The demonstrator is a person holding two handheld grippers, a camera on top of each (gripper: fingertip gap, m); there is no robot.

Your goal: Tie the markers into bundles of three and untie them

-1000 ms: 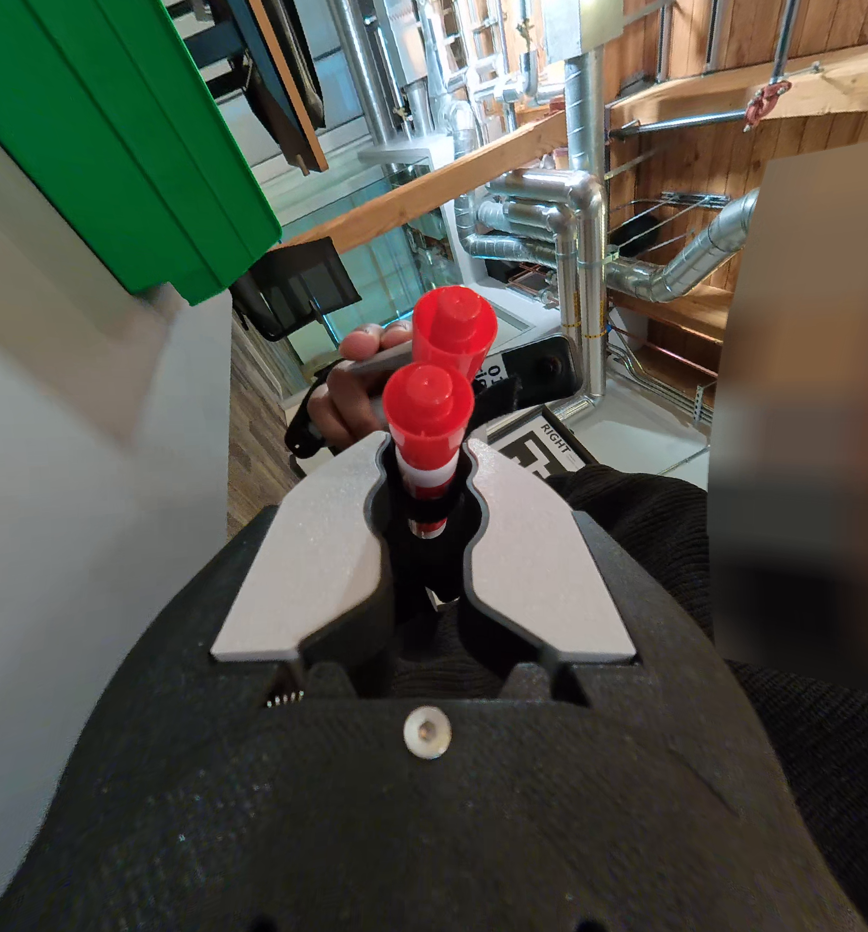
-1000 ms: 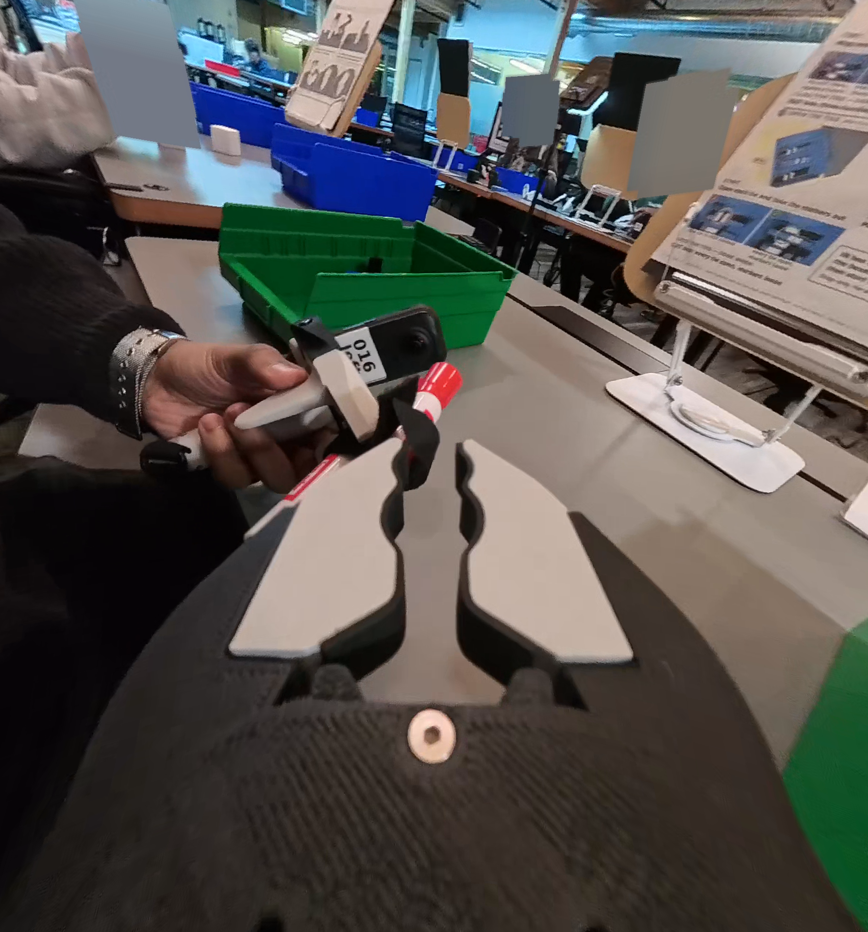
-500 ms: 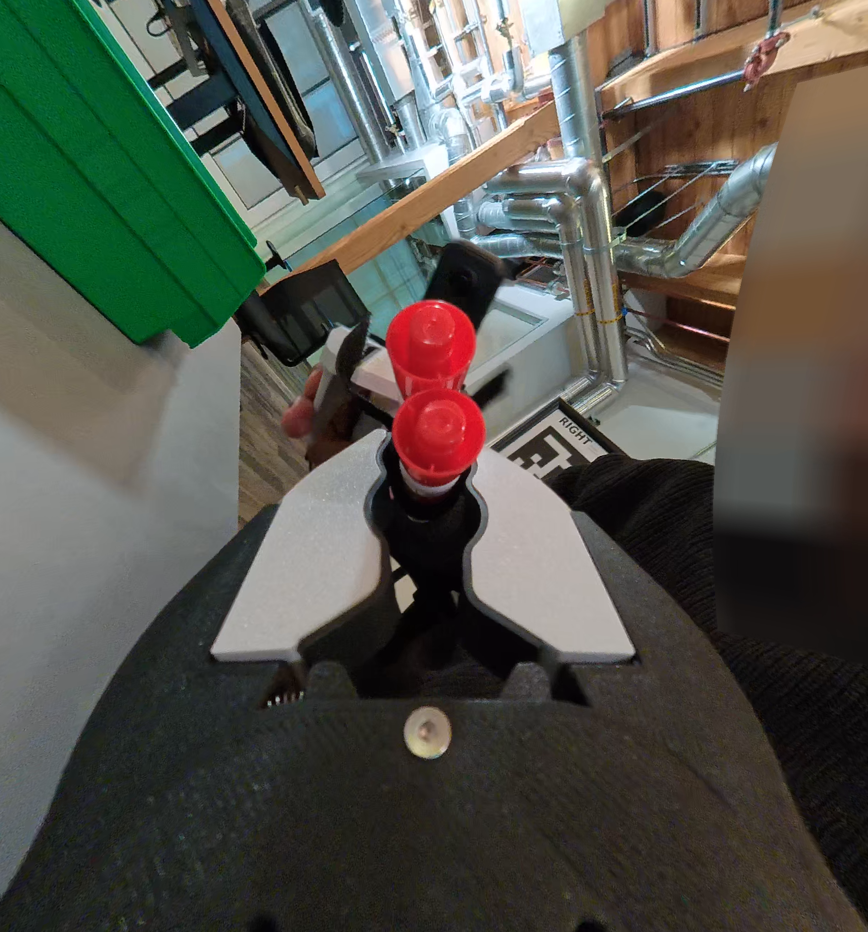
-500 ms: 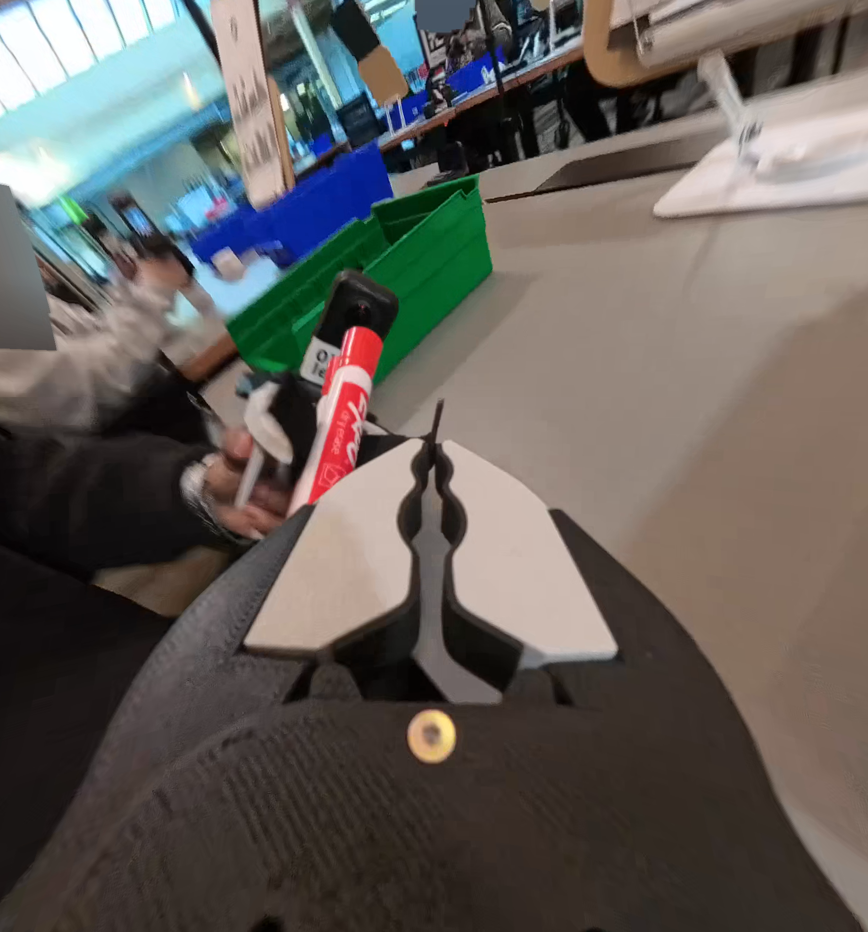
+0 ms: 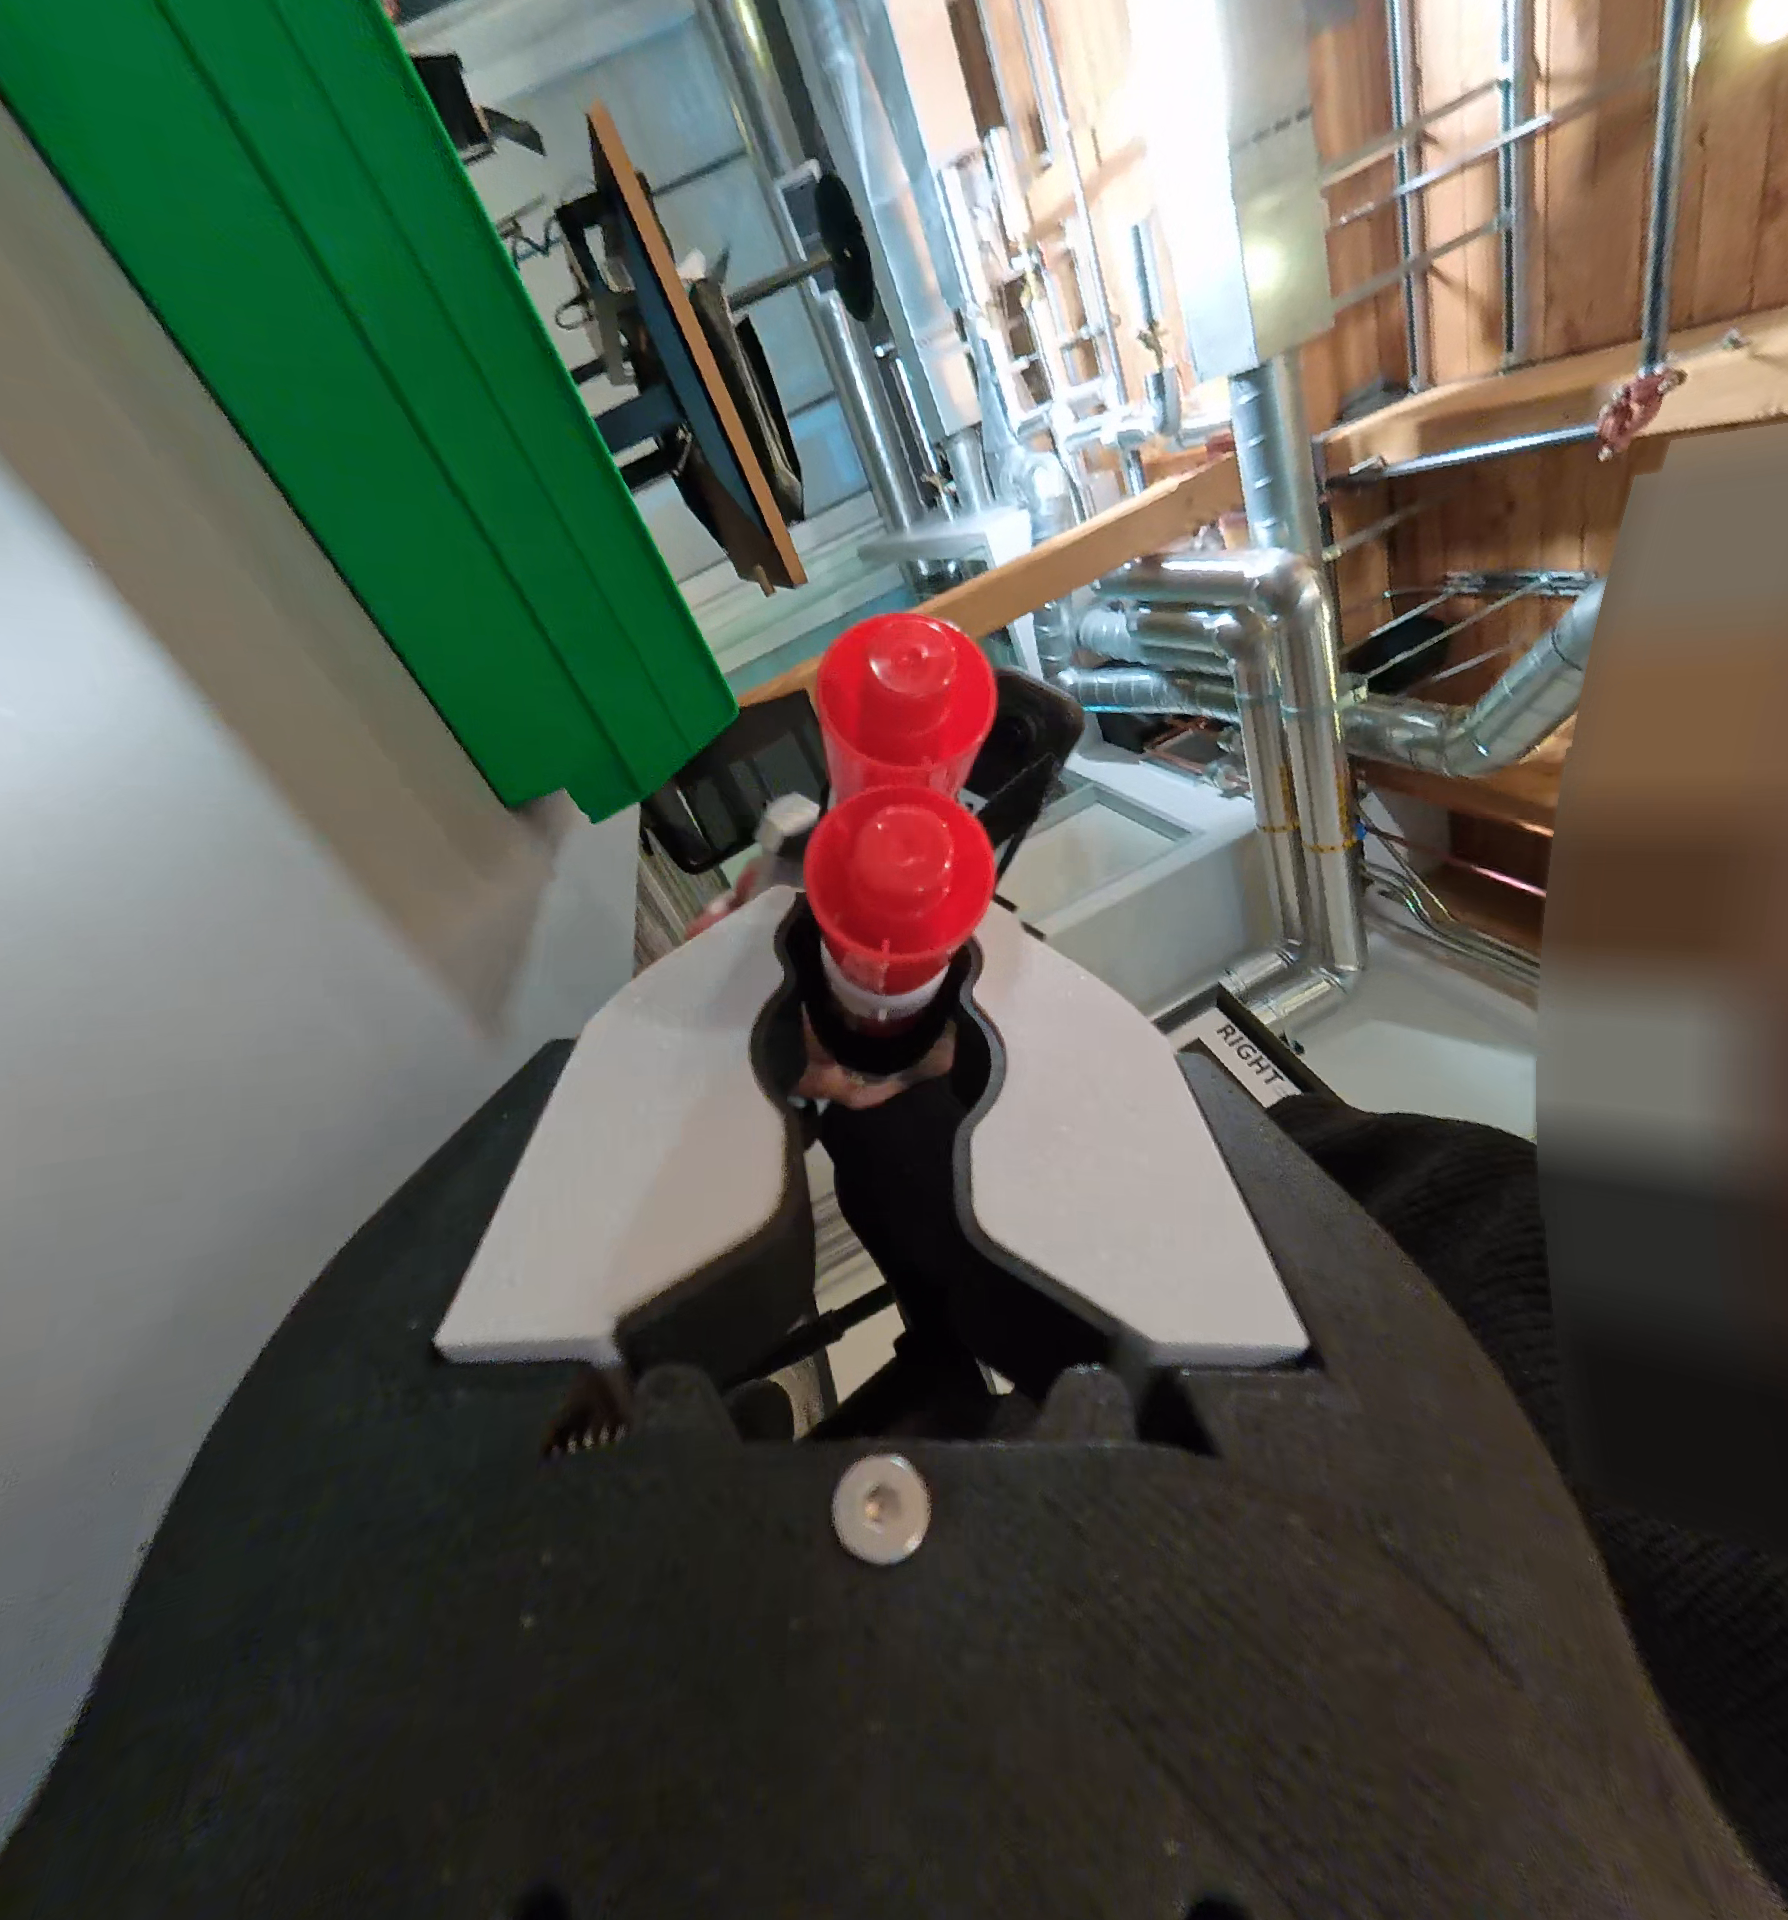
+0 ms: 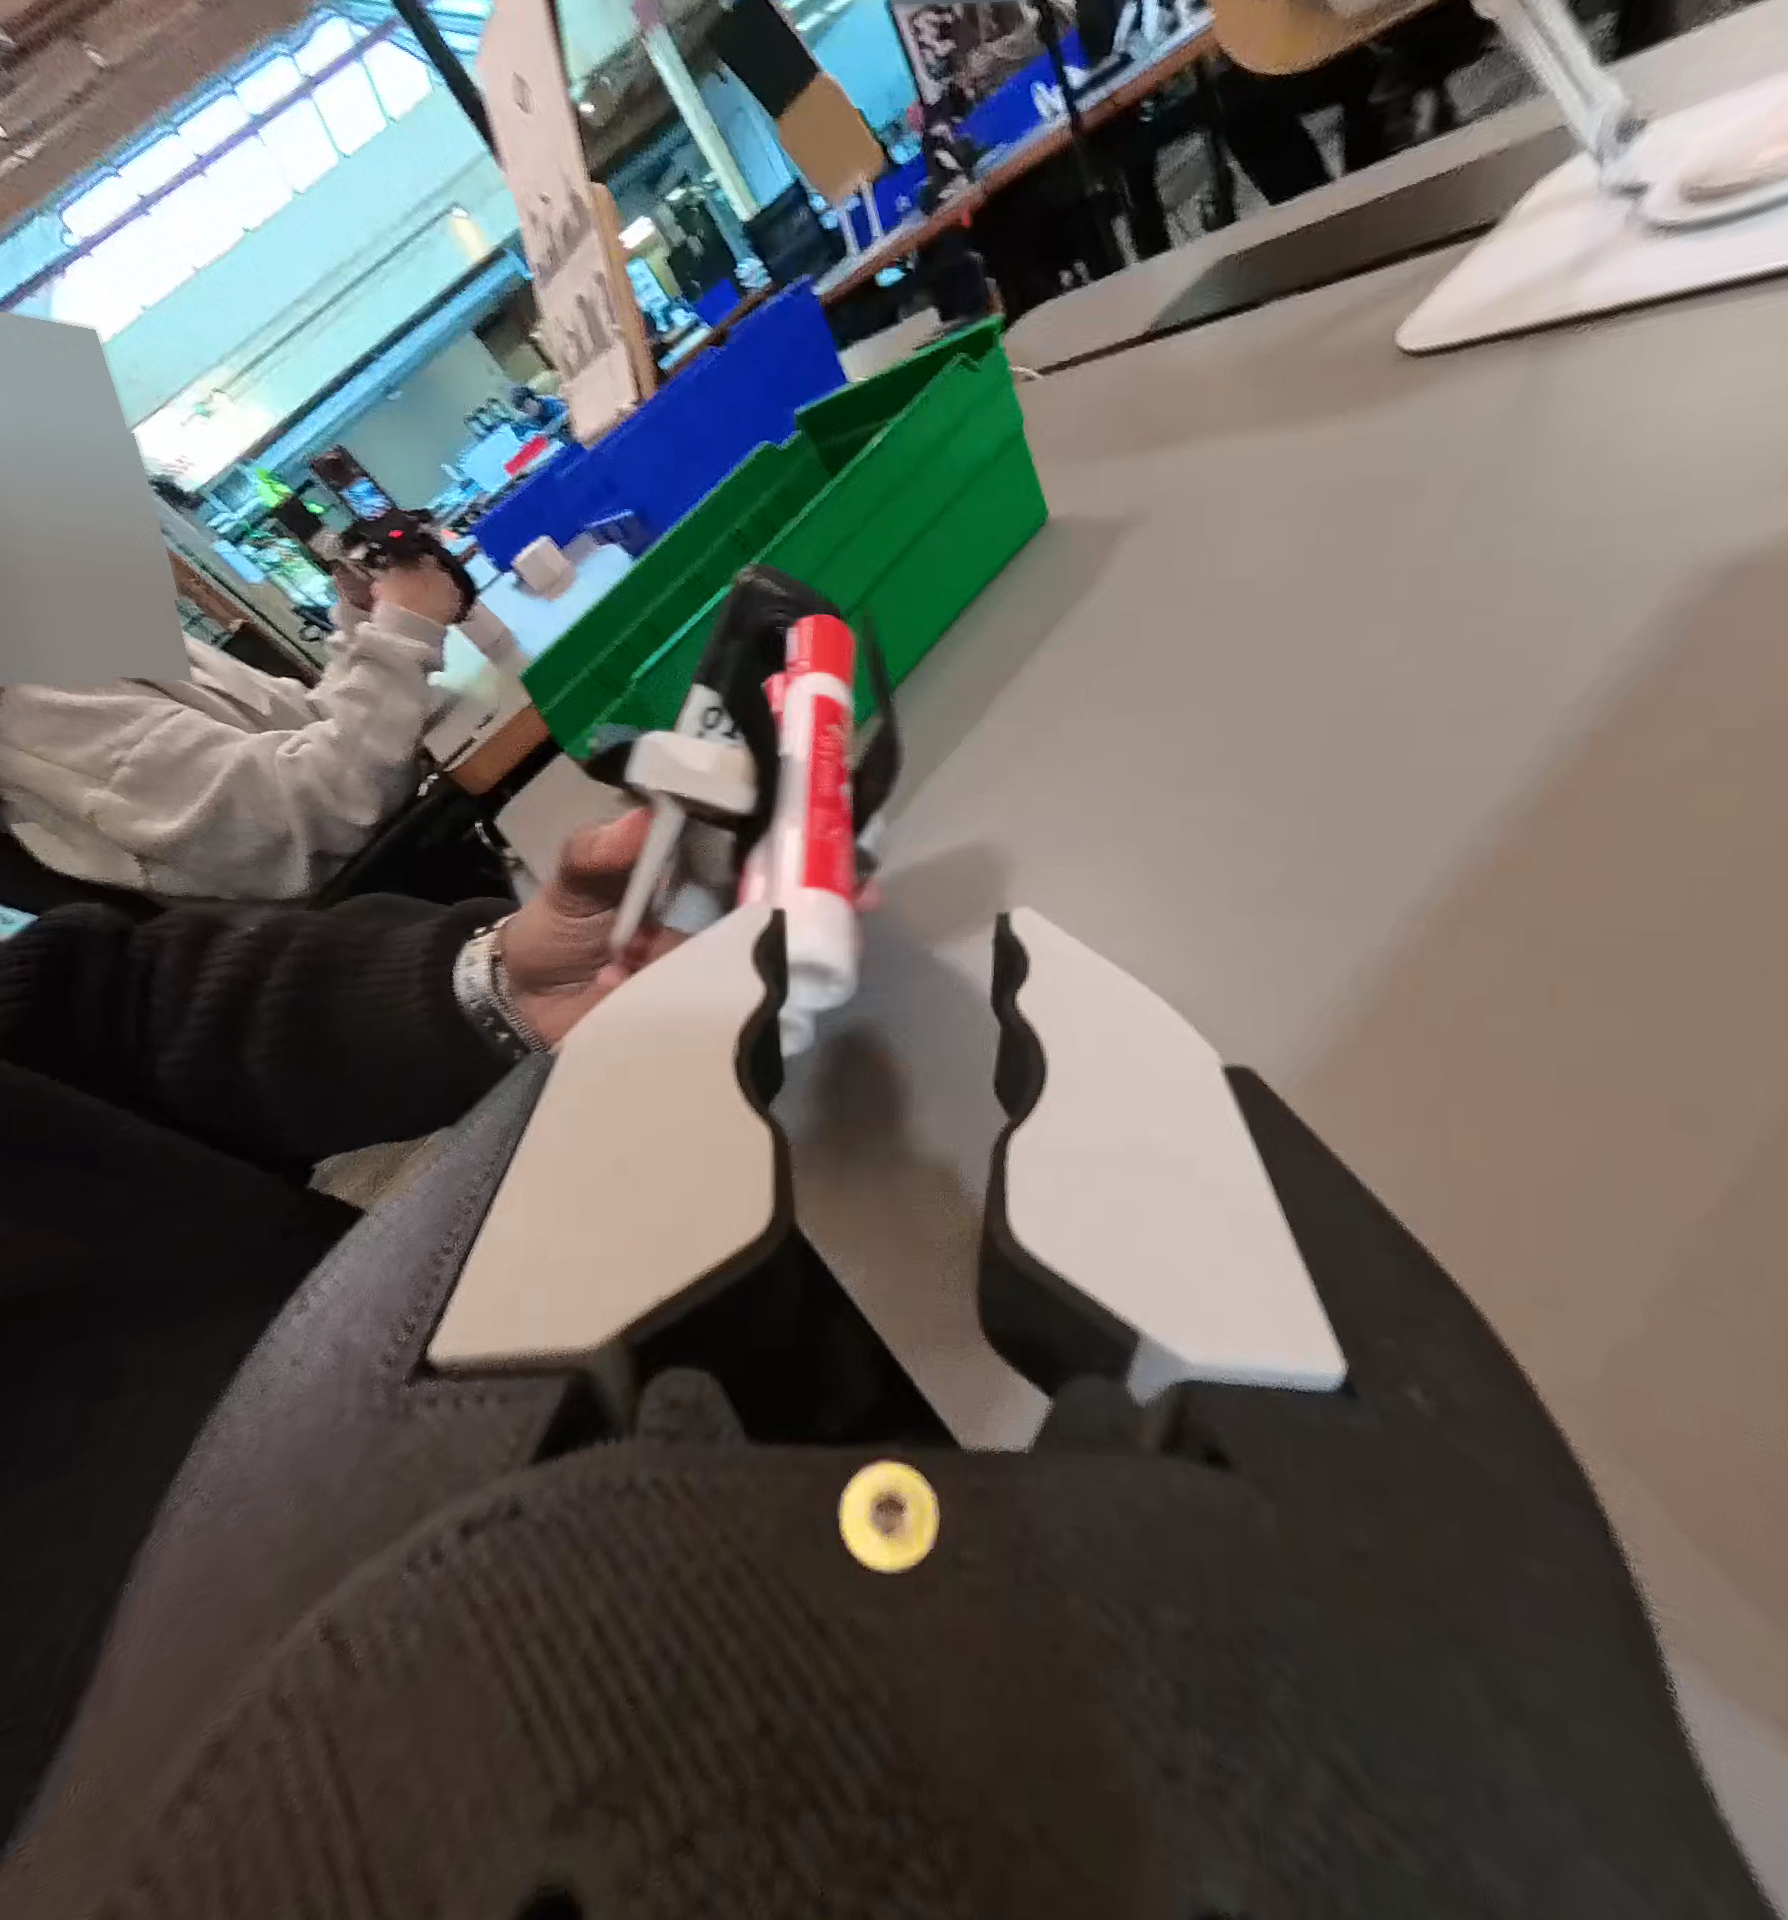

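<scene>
A person in a pale grey top (image 6: 194, 769) sits at a farther table on the left of the right wrist view, holding a dark device up. Nearer, a hand (image 6: 568, 935) with a metal wristband, coming out of a black sleeve, holds the left gripper (image 5: 890, 966) above the near edge of the grey worktop (image 6: 1441, 727). Its fingers are pinched on two red-capped markers (image 5: 895, 873), whose white and red barrels (image 6: 817, 831) stand nearly upright, one just behind the other, the caps pointing up and away from the hand. In the left wrist view both caps stick out past the fingertips, the farther cap (image 5: 905, 696) above the nearer one. A green bin (image 6: 848, 540) sits on the worktop behind the markers, towards its far edge, with blue bins (image 6: 703, 447) beyond it. The right gripper (image 6: 885, 997) hovers just right of the markers, its fingers spread apart with nothing between them; the bottom end of the markers lies close by its left fingertip (image 6: 755, 945). At the far right corner of the worktop rests a white stand base (image 6: 1638, 249).
</scene>
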